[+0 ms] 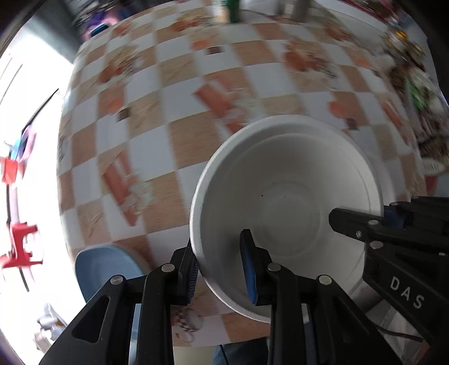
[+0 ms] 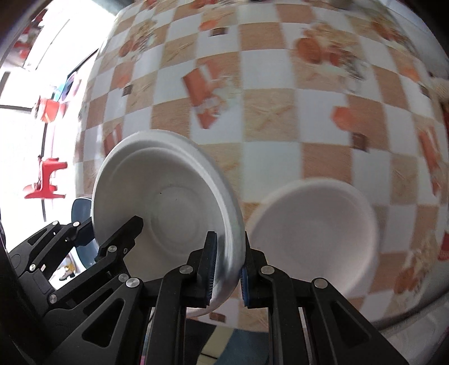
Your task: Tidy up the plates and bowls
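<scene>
A white bowl hangs above the checkered table, held from both sides. My left gripper is shut on its left rim, one finger outside the wall and one inside. My right gripper pinches the opposite rim. In the right wrist view the same white bowl is tilted, with my right gripper shut on its right rim and my left gripper on the far side. A second white bowl sits on the table just to the right. A blue plate lies near the table's left corner.
The blue plate shows behind the held bowl. Red stools stand on the bright floor to the left. Cluttered items crowd the table's right edge, and a green bottle stands at the far edge.
</scene>
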`<state>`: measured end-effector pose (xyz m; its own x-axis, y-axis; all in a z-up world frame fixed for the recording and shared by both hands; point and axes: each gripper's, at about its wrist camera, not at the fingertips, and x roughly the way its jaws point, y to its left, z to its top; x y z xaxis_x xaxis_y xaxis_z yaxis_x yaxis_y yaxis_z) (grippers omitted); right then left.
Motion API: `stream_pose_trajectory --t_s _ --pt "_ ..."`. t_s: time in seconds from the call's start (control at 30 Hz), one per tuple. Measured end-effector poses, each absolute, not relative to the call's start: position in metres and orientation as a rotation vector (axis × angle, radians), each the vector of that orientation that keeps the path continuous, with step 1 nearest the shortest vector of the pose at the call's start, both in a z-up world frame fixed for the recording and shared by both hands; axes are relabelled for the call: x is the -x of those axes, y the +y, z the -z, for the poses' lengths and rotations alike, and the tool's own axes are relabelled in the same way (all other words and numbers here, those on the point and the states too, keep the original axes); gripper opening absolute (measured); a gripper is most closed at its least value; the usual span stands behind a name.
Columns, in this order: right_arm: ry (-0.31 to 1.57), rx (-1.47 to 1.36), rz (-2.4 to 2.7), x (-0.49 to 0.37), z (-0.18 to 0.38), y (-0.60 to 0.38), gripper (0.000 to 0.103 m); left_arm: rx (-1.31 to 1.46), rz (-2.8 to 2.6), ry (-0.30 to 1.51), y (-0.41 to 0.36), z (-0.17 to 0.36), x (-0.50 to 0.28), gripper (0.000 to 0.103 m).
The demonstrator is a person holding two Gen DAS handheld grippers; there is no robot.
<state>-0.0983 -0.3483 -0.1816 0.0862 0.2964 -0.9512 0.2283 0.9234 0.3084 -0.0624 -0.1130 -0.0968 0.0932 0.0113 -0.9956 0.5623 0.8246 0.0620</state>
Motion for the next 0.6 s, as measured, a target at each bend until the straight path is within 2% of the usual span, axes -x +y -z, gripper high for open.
stream_pose_trajectory --t_s 0.27,0.6 --pt "1.504 -0.521 0.100 0.142 0.183 -0.399 0.017 -0.621 0.589 1.408 -0.179 0.093 0.099 0.031" --pt "1.513 -0.558 0.201 0.160 0.202 -0.440 0.017 -0.652 0.670 1.459 -0.214 0.117 0.109 0.031"
